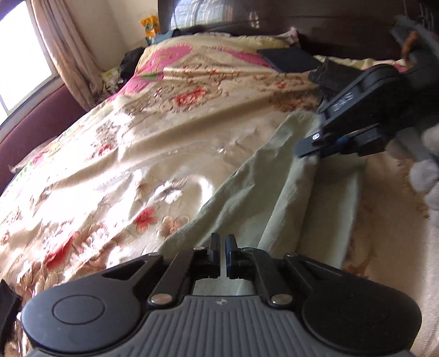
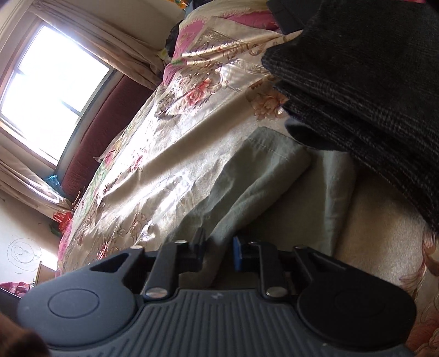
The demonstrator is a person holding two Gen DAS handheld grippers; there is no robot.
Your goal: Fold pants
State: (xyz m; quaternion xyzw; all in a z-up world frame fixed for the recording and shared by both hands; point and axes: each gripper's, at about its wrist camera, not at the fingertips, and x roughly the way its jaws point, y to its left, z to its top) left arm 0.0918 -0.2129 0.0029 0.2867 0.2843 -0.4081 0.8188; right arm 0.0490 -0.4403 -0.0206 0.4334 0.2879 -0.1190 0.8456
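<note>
Pale green pants [image 1: 247,200] lie on a floral bedspread [image 1: 123,153], with one leg lifted into a ridge. My left gripper [image 1: 222,247] has its jaws nearly together, pinching the pants' near edge. My right gripper [image 1: 312,149] shows in the left wrist view at the far end, shut on the pants' fabric. In the right wrist view the pants [image 2: 260,175] run away from the right gripper [image 2: 219,247], whose fingers pinch a fold of the cloth.
Folded dark knit clothes [image 2: 370,90] are stacked on the bed just beyond the pants' hem. A dark headboard [image 1: 315,22] is at the far end. A window [image 2: 49,90] with curtains and a maroon padded wall are on the left.
</note>
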